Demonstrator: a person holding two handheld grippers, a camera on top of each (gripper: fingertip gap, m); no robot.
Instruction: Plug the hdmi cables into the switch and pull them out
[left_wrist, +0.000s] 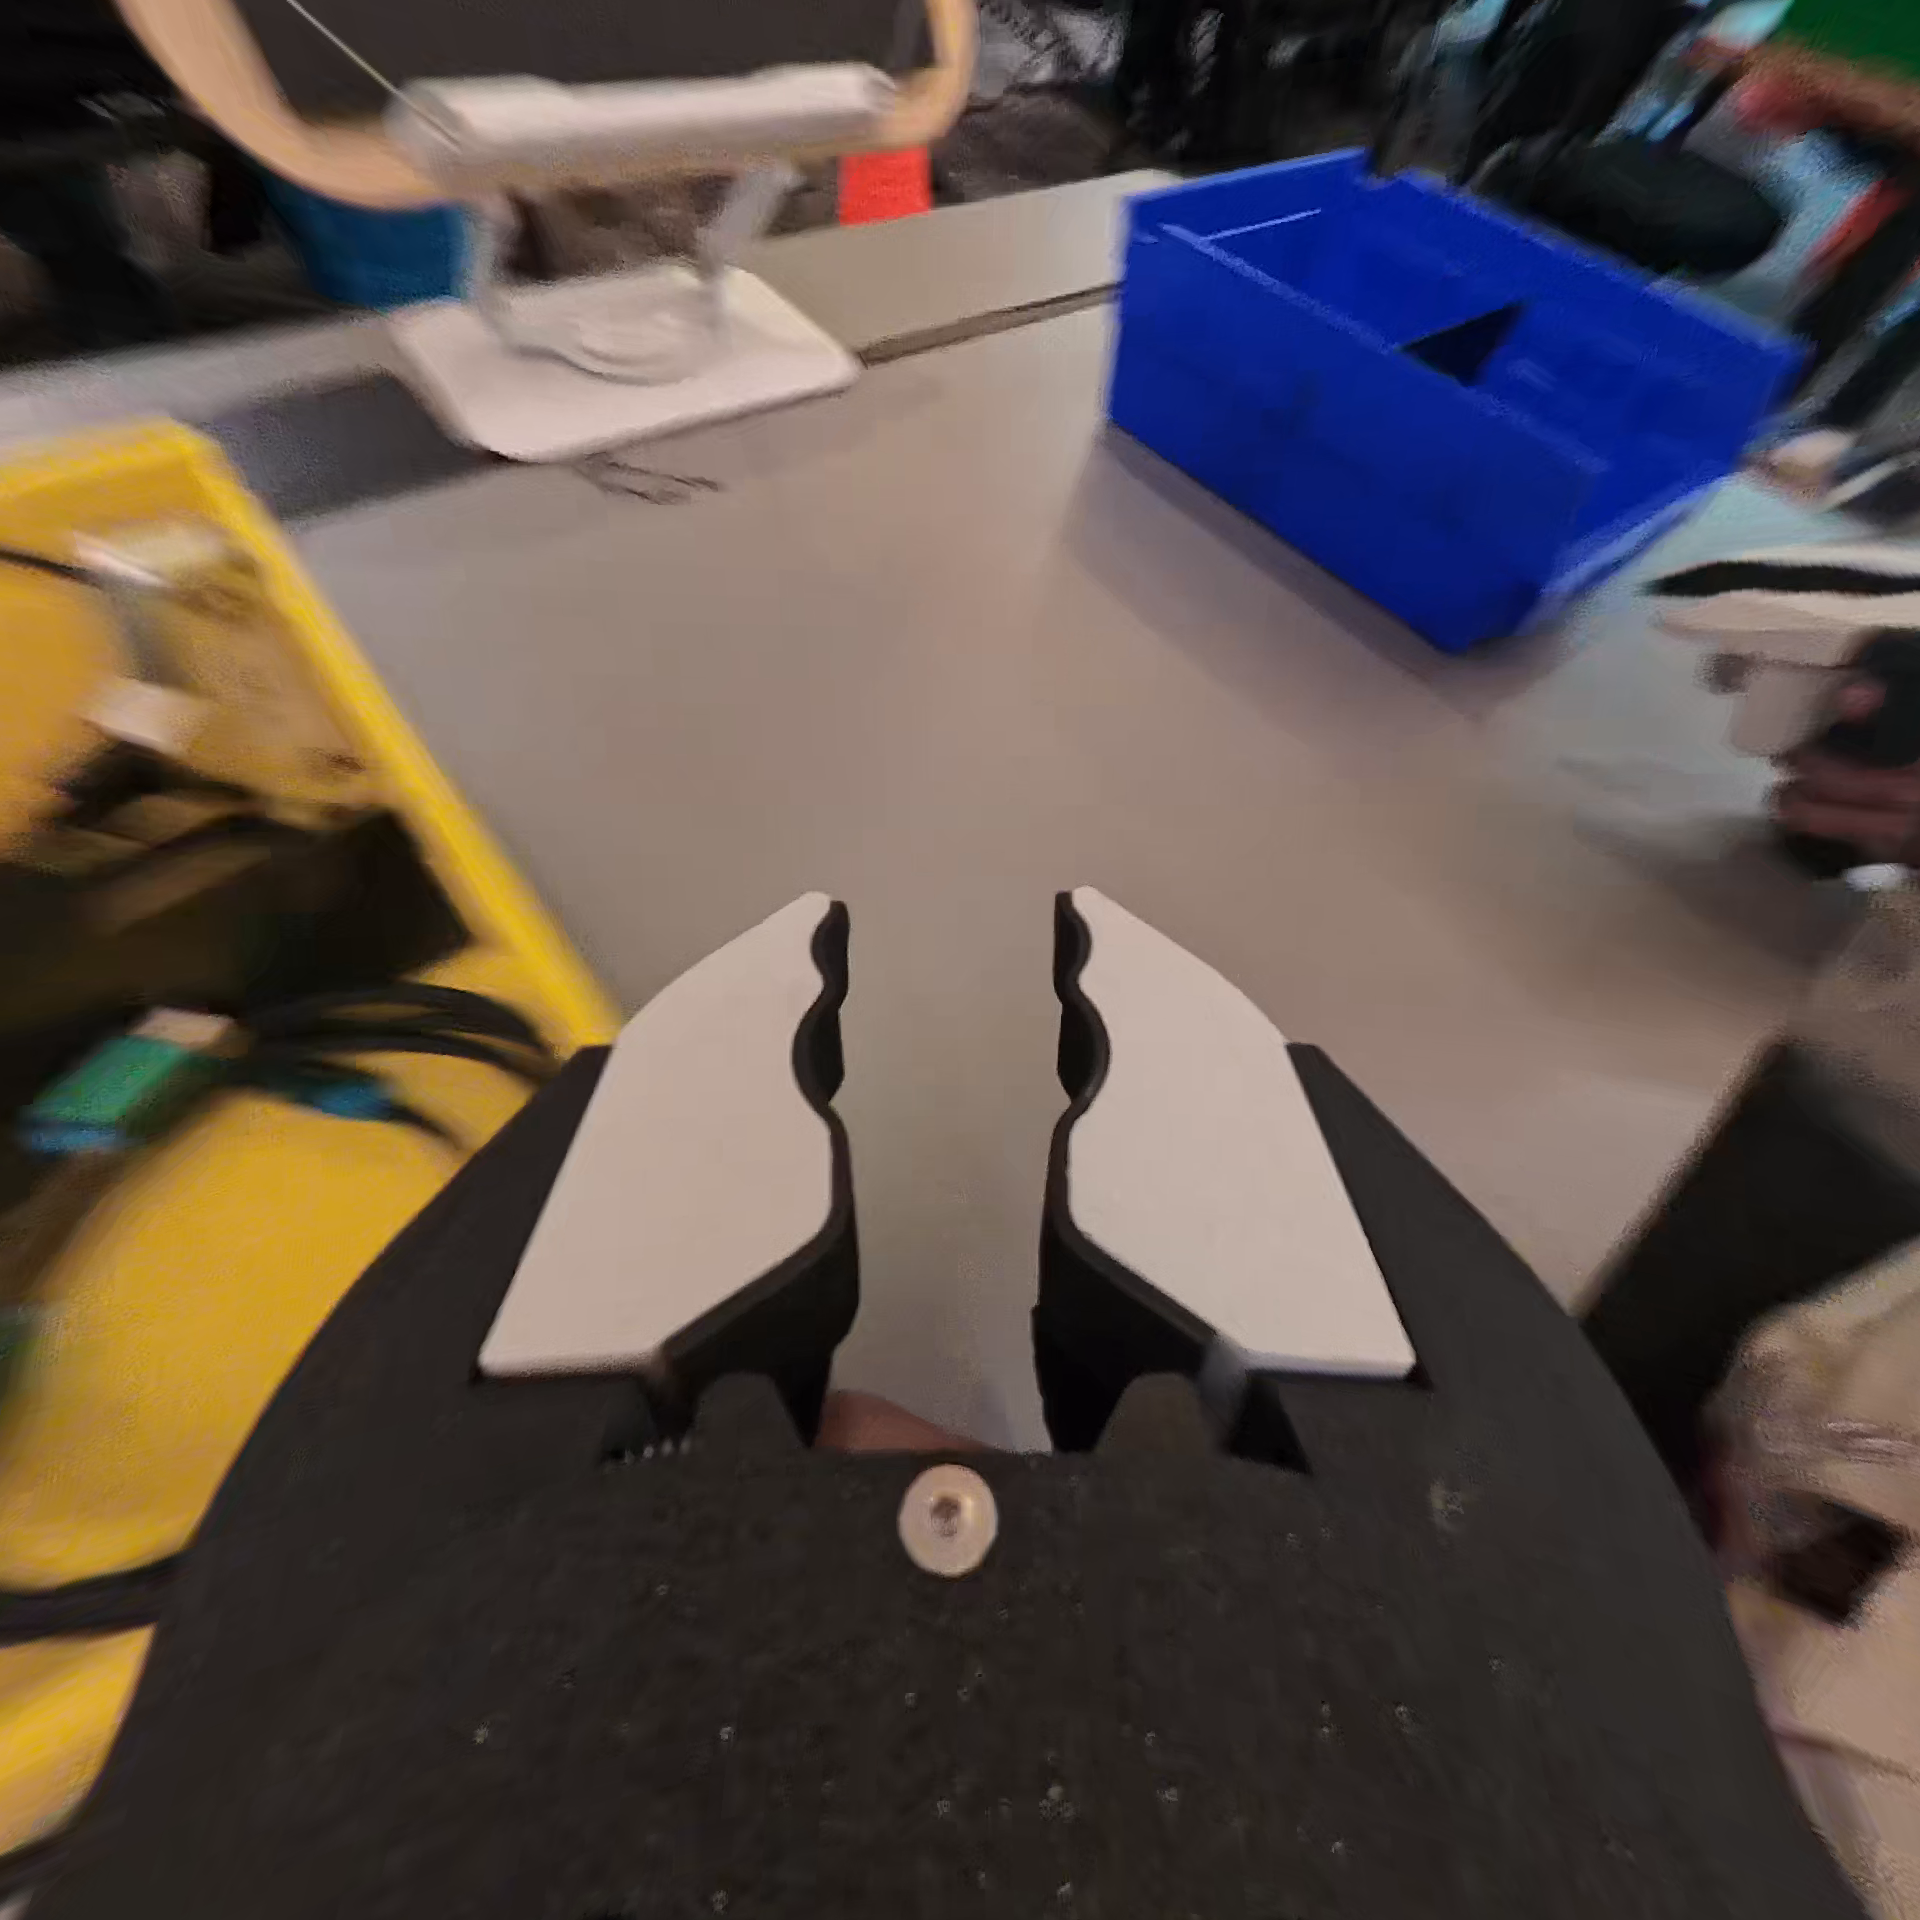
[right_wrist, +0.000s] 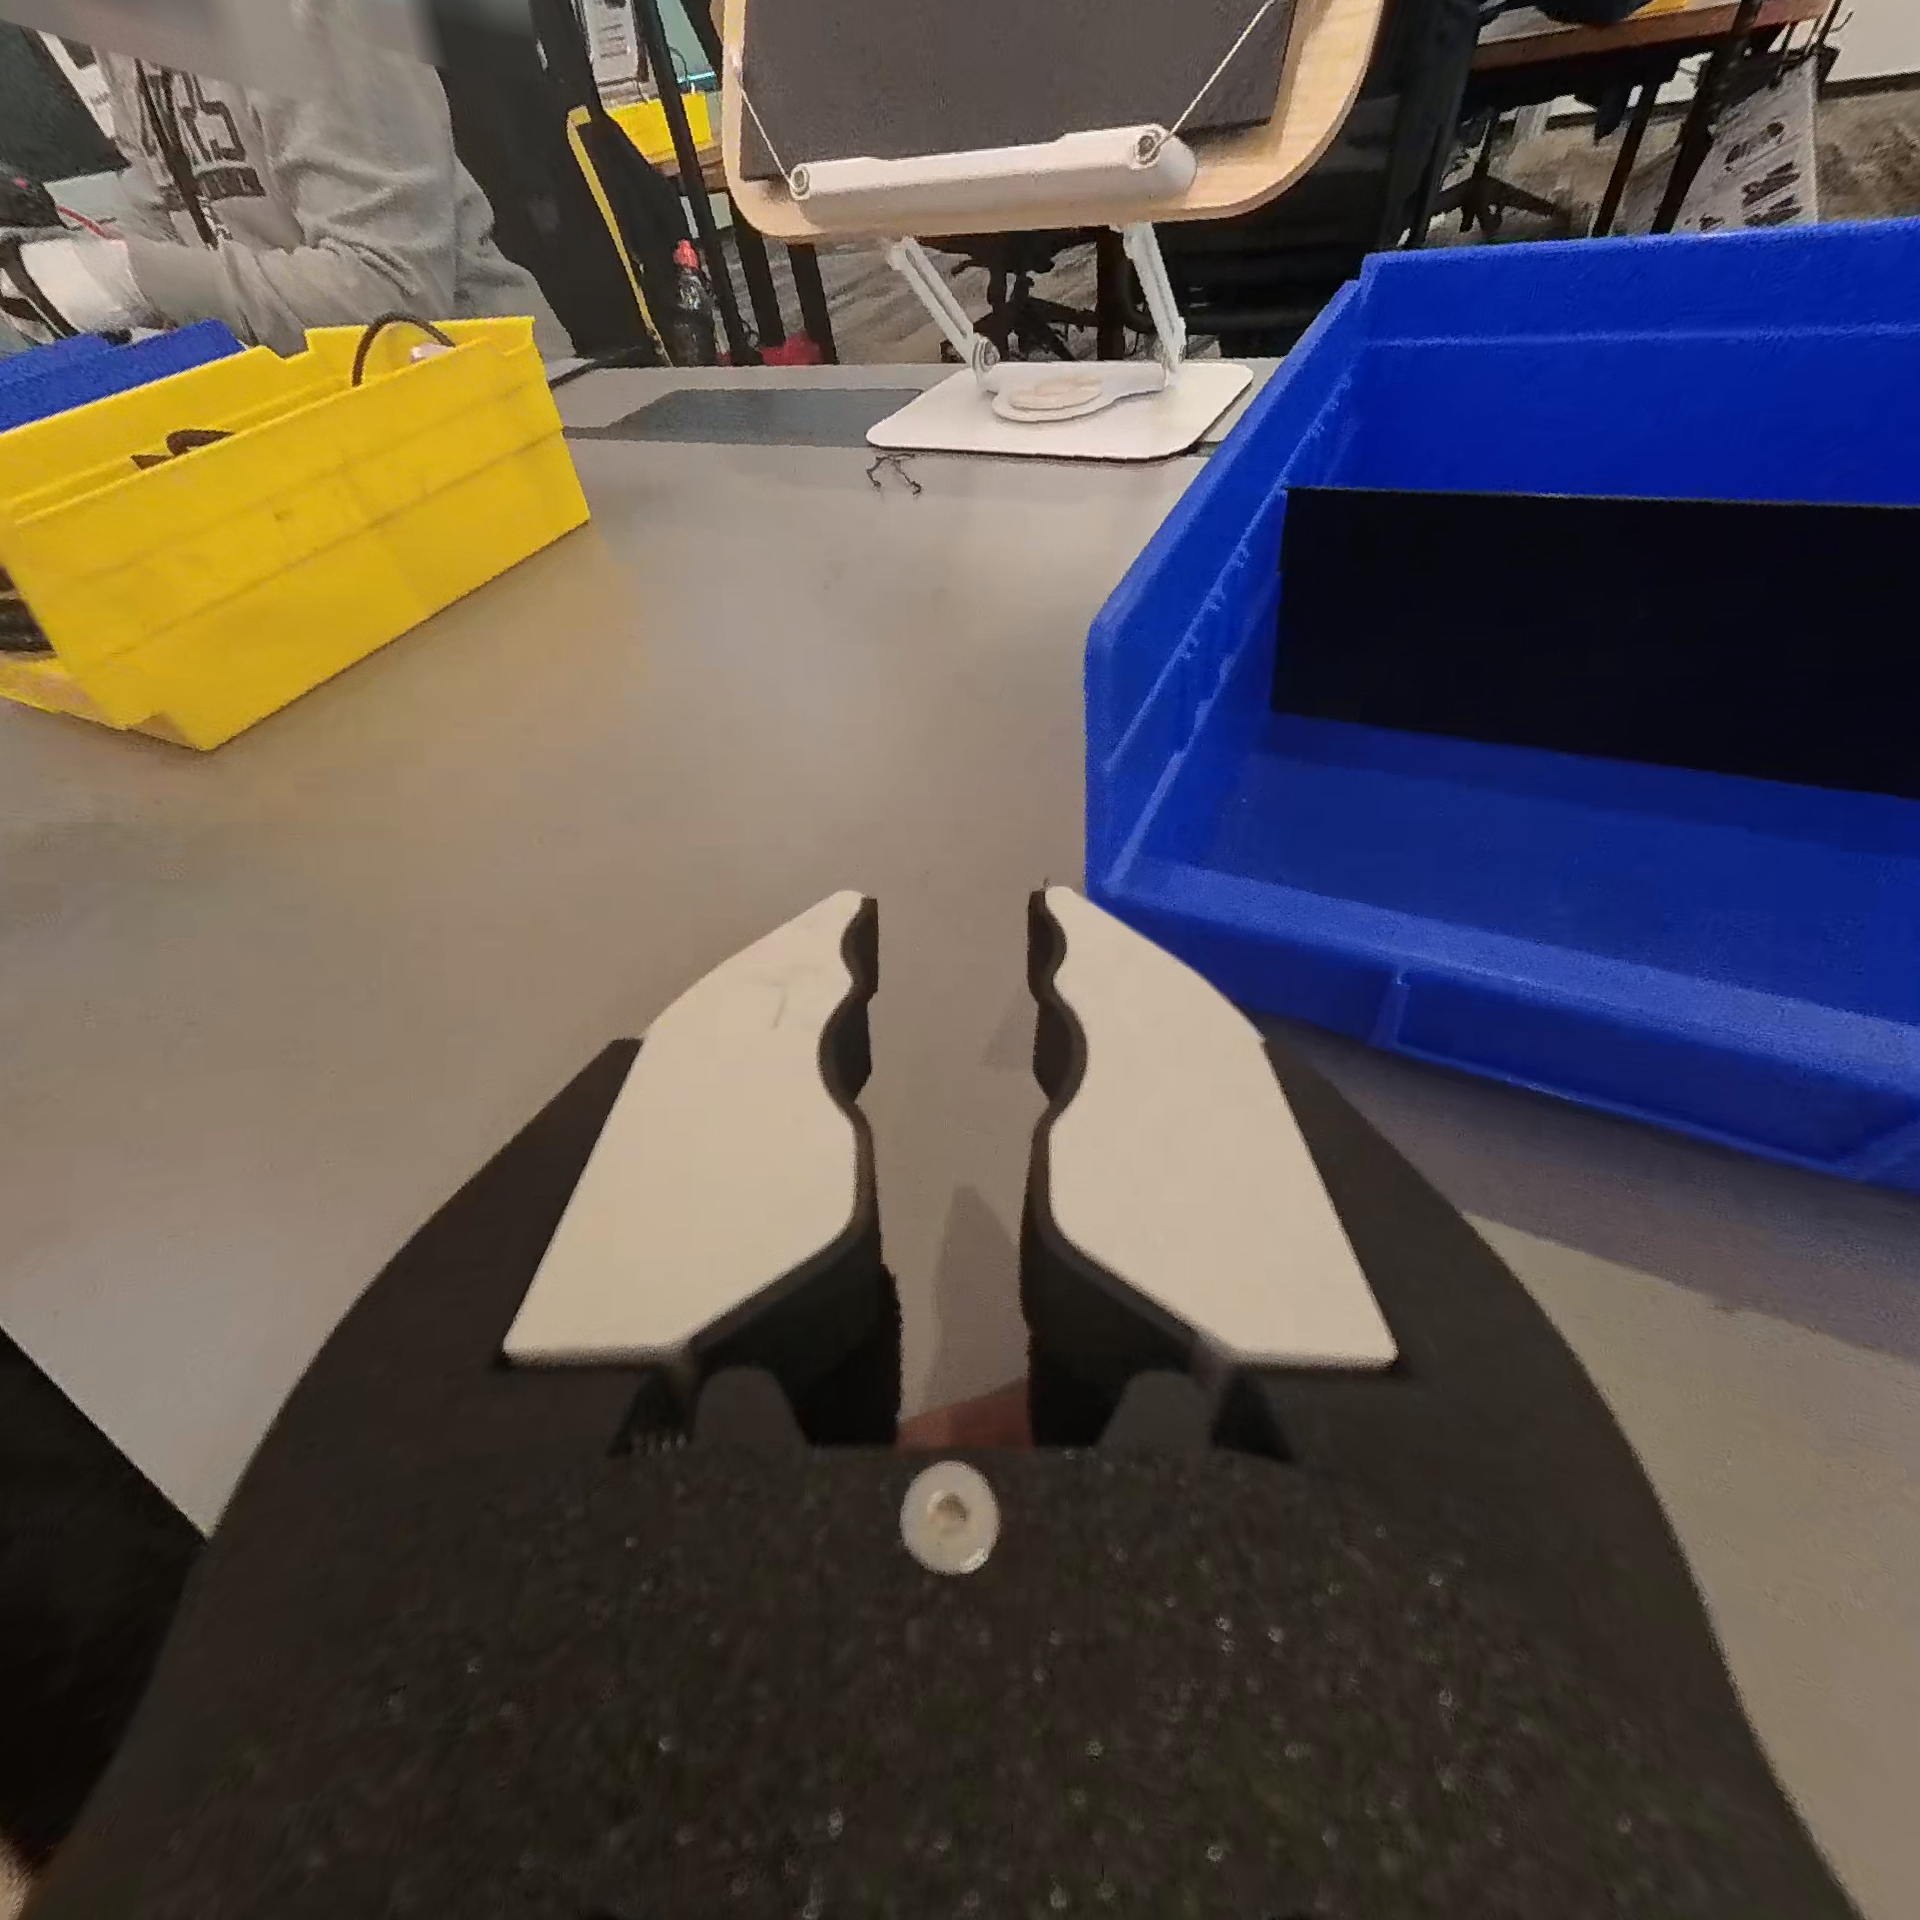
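My left gripper (left_wrist: 951, 914) is open and empty above the grey table (left_wrist: 935, 707), right of a yellow bin (left_wrist: 343, 665). The bin holds black cables (left_wrist: 416, 1023), a dark boxy item (left_wrist: 208, 914) and other blurred parts. My right gripper (right_wrist: 953, 909) is open and empty, low over the table (right_wrist: 727, 675), just left of a blue bin (right_wrist: 1558, 935). The yellow bin (right_wrist: 281, 540) lies far left in the right wrist view, a cable loop (right_wrist: 400, 338) poking from it. The right gripper also shows at the right edge of the left wrist view (left_wrist: 1787, 644). The left wrist view is motion-blurred.
The blue bin (left_wrist: 1434, 416) sits at the back right in the left wrist view; a dark divider (right_wrist: 1600, 634) stands inside it. A white stand (right_wrist: 1060, 410) holding a board is at the table's back. A person in a grey top (right_wrist: 291, 208) sits behind the yellow bin. The grippers' ends are close to 35 cm from one another.
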